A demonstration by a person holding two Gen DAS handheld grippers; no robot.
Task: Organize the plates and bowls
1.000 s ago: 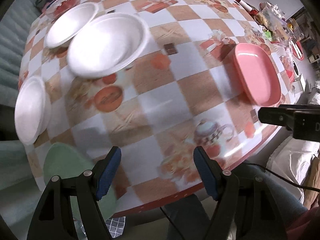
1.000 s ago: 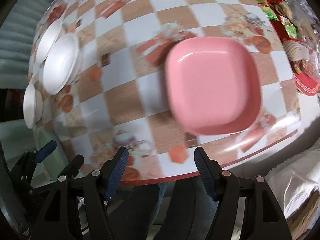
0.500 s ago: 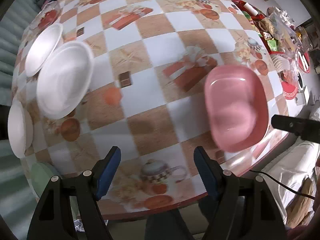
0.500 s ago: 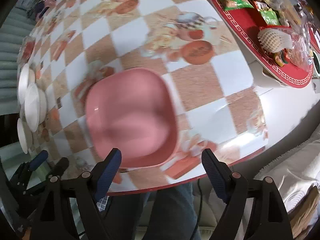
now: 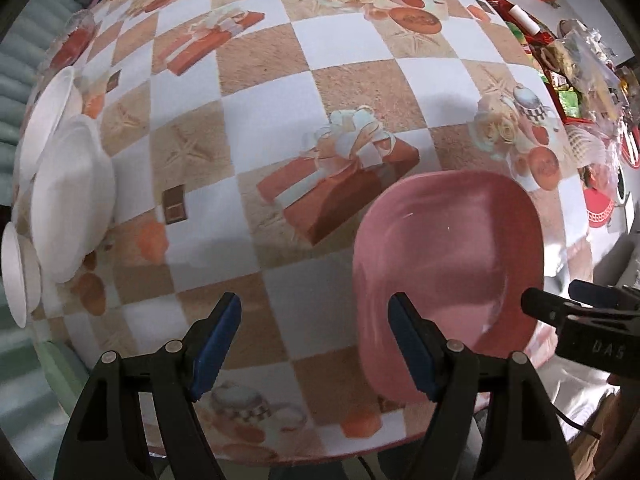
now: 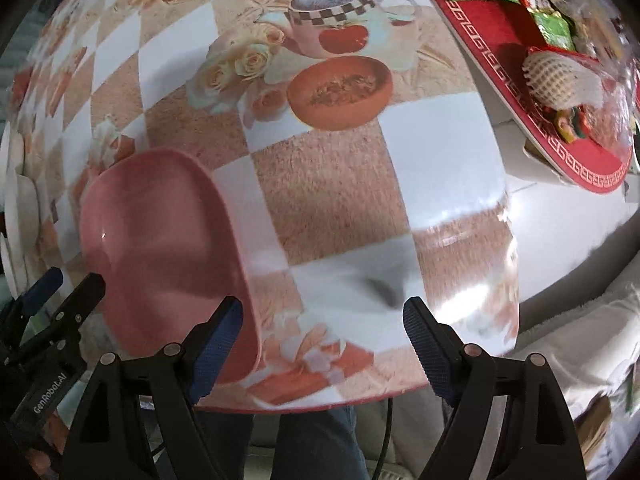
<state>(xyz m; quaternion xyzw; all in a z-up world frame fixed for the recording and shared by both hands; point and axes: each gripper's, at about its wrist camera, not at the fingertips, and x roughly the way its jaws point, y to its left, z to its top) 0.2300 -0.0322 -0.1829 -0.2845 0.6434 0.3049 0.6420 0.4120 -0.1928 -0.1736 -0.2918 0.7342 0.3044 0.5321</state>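
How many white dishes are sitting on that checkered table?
3 that I can make out, all at the left edge: a far one, a big middle one, and a near one. More may be stacked underneath.

Both views now nearer the pink plate [image 5: 448, 264], right gripper [image 6: 322, 340] jaws slightly wider apart.

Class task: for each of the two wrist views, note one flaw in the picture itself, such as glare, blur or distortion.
Left wrist view: fisheye bends the checked tablecloth into a dome, and the pink plate looks slightly smeared. Right wrist view: white glare washes out the cloth near the table edge, and the red tray at top right is soft.
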